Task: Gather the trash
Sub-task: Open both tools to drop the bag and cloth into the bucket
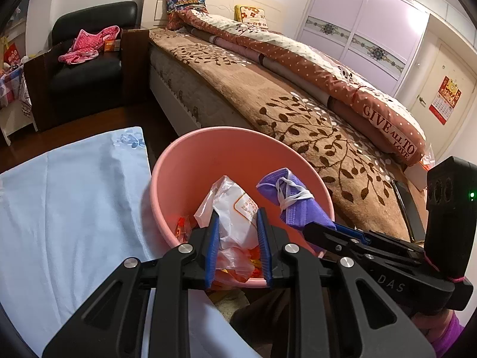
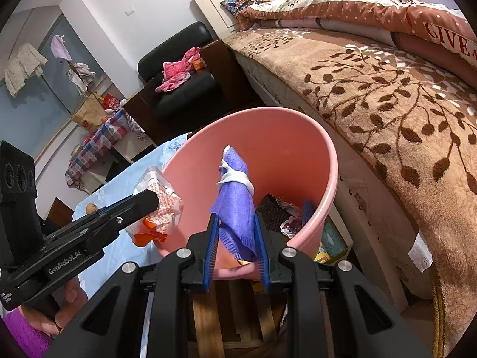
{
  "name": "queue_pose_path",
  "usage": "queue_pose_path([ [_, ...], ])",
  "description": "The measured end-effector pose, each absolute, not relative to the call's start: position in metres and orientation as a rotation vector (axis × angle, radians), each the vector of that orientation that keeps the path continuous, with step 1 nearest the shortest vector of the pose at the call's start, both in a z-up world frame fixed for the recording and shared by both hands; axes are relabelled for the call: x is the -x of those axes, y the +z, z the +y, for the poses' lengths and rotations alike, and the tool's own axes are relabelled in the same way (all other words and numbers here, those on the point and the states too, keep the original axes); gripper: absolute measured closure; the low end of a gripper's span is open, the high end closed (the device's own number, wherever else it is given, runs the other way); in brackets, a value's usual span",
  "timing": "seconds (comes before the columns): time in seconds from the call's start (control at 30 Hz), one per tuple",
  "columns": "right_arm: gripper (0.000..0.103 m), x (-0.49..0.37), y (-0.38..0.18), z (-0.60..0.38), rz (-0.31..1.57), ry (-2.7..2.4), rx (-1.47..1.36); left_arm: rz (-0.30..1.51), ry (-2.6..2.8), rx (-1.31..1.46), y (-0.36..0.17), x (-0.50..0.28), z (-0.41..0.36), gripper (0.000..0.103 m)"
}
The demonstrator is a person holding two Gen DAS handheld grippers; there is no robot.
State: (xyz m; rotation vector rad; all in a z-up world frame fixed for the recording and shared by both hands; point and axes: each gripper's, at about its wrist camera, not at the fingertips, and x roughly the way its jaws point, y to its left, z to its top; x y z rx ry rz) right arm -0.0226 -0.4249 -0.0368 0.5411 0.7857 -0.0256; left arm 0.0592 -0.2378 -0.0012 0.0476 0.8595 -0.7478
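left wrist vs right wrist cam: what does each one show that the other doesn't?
Only the left wrist view: the lilac wardrobe doors, a red wall calendar and a dark phone lying on the bed's edge.

Only the right wrist view: clothes hanging at the window, a checked cloth on the side table, and the dark and crumpled trash already inside the bin.

Both: the pink bin, the left gripper shut on a plastic wrapper, the right gripper shut on a rolled purple mask, the bed and the black armchair.
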Motion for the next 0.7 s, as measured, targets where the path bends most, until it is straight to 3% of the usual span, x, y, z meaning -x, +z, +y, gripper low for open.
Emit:
queue_pose_path([
  [0.17, 0.08, 0.0219, -0.039, -0.4265, 0.79, -0.029, -0.542, 0.866, -0.756, -0.053, -0.0024, -0.0607, -0.2412, 0.076],
  [0.27, 0.08, 0.022, -0.0391, -0.4265, 0.791, -0.03, -0.542, 0.869, -0.746, -0.046, -0.0028, -0.0617, -0.2397, 0.065],
  [0.7, 0.078, 0.021, -0.0403, -0.4277, 0.793, -0.036, -0.548, 0.859, -0.725, -0.057, -0.0018, -0.0547, -0.236, 0.062],
])
